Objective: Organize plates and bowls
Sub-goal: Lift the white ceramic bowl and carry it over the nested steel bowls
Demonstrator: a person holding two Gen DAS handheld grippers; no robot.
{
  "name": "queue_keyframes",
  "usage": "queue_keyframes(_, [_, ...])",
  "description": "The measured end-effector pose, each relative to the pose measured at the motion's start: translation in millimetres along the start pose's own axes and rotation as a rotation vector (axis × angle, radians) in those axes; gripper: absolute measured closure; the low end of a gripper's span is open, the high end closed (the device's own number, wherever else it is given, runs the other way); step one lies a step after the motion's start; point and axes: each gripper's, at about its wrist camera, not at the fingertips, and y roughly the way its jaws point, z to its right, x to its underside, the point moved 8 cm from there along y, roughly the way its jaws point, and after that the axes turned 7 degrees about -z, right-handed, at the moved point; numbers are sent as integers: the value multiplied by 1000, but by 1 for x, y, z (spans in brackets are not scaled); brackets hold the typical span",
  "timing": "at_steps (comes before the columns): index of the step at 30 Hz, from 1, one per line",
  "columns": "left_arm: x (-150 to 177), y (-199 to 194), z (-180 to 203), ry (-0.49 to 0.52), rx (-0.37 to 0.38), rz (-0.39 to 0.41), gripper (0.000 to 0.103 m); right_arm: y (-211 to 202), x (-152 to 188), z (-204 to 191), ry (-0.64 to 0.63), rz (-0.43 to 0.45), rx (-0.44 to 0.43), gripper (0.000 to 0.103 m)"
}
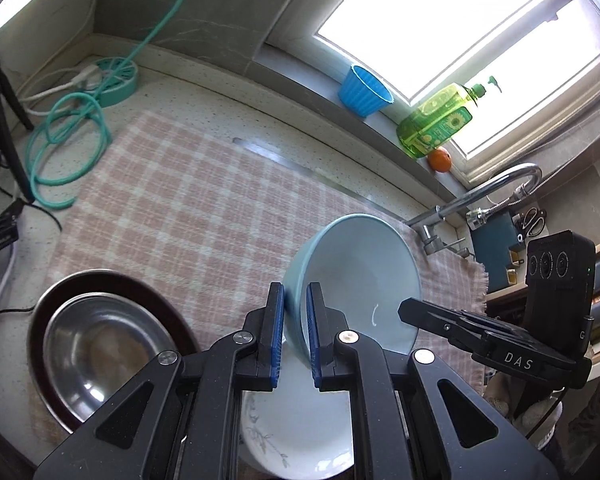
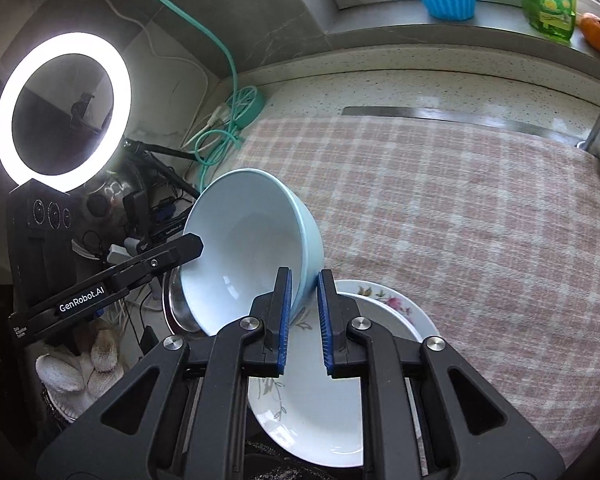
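A light blue bowl (image 1: 356, 272) hangs tilted in the air, held by its rim from two sides. My left gripper (image 1: 295, 294) is shut on the bowl's left wall. My right gripper (image 1: 408, 312) reaches in from the right and clamps the opposite rim. In the right wrist view, the right gripper (image 2: 304, 278) is shut on the bowl (image 2: 248, 240), and the left gripper (image 2: 194, 246) grips its far edge. Below lies a white flowered plate (image 2: 320, 400), also visible under the left fingers as the plate (image 1: 300, 436). A steel bowl (image 1: 100, 344) sits in a dark plate (image 1: 40, 312).
A pink checked cloth (image 1: 180, 200) covers the counter. The window sill holds a blue cup (image 1: 364, 92), a green soap bottle (image 1: 436, 124) and an orange (image 1: 439, 159). A faucet (image 1: 492, 188) stands at the right, a teal hose (image 1: 68, 140) at the left. A ring light (image 2: 64, 108) glows left.
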Motion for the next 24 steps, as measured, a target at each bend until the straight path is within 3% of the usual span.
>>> queue_keyframes(11, [16,-40,-63,-95,-43,51,94,44,1,-64,-104,-76,-30,89])
queue_keyframes(24, [35,-56,-119,-177,-75,56,94,97,13,-100,-164,-171,-18,89])
